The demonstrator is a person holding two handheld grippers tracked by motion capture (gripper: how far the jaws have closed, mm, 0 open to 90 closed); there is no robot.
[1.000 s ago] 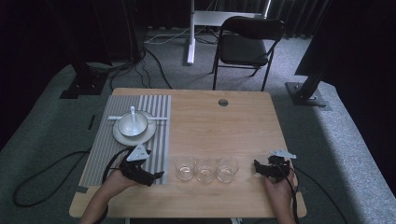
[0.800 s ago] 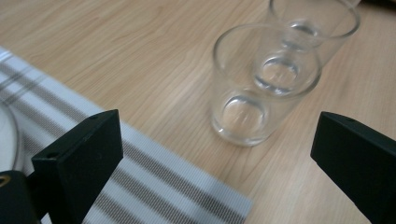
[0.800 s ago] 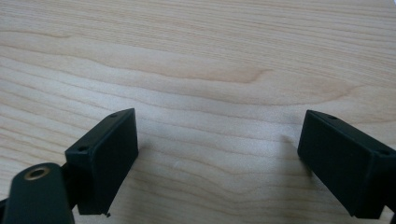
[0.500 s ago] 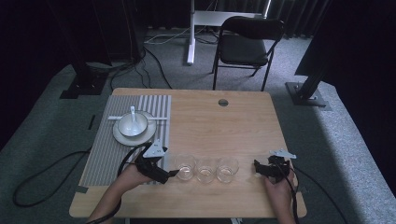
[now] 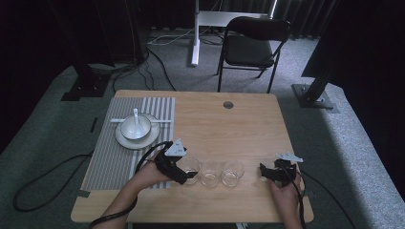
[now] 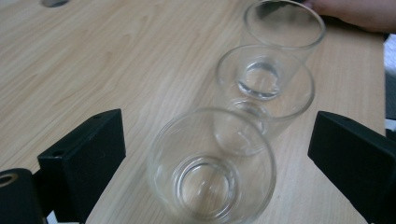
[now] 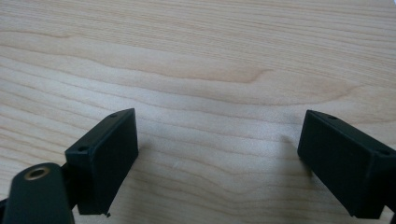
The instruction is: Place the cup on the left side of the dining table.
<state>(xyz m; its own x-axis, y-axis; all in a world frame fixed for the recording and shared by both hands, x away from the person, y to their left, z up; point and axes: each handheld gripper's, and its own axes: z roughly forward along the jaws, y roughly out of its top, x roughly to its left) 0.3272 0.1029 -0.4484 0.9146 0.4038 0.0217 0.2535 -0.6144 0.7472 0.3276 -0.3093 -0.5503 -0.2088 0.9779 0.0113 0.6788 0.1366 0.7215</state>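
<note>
Three clear glasses stand in a row near the table's front edge: a left glass, a middle glass and a right glass. My left gripper is open, and its jaws stand on either side of the left glass without touching it. Behind that glass in the left gripper view line up the middle glass and the right glass. My right gripper rests low at the front right, open, with bare wood between its jaws.
A white bowl with a spoon sits on a plate on a striped mat at the left. A round cable hole lies at the table's back. Beyond the table stands a black chair.
My left gripper has moved right from the striped mat to the left glass, which now stands between its open jaws. The right gripper has not moved.
</note>
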